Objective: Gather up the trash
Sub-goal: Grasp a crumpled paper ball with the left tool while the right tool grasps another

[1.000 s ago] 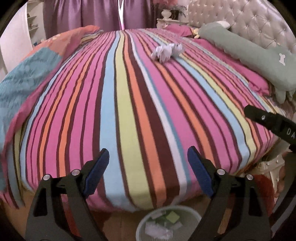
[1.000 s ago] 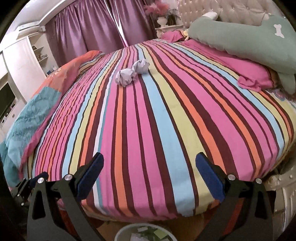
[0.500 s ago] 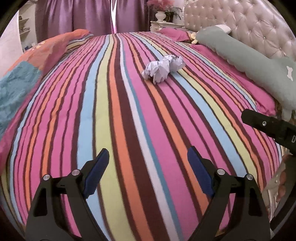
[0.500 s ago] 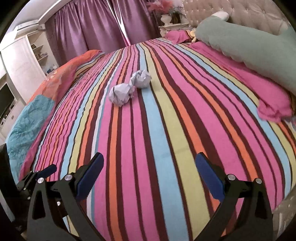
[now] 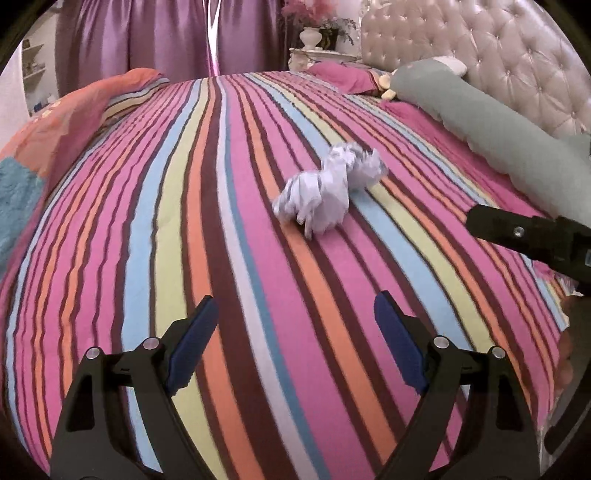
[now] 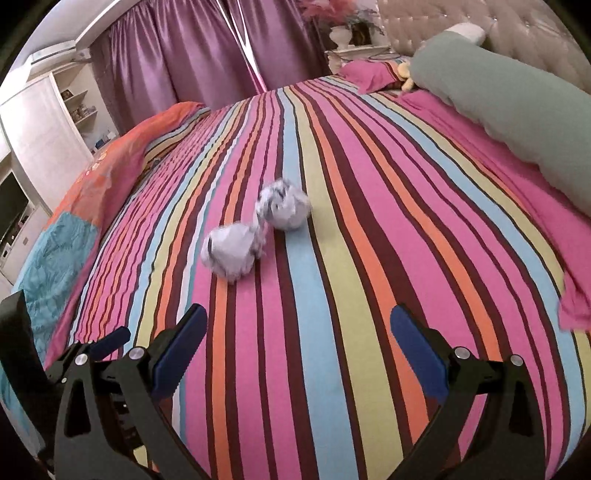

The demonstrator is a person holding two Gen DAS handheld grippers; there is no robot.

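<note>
Two crumpled white paper balls lie side by side on the striped bedspread (image 5: 147,240). In the left wrist view the nearer ball (image 5: 314,199) sits ahead and slightly right of my left gripper (image 5: 295,332), with the second ball (image 5: 364,166) just behind it. My left gripper is open and holds nothing. In the right wrist view the nearer ball (image 6: 231,253) and the farther ball (image 6: 286,208) lie ahead and to the left of my right gripper (image 6: 299,345), which is also open and holds nothing. Neither gripper touches the paper.
A long green pillow (image 5: 498,122) and a pink pillow (image 6: 369,72) lie along the tufted headboard (image 5: 498,55) on the right. An orange and teal quilt (image 6: 74,206) covers the bed's left edge. Purple curtains (image 5: 166,33) hang behind. White shelves (image 6: 55,122) stand far left.
Both grippers have moved forward over the bed toward the paper balls, which now look larger and closer. The white bin at the bed's foot has dropped out of view.
</note>
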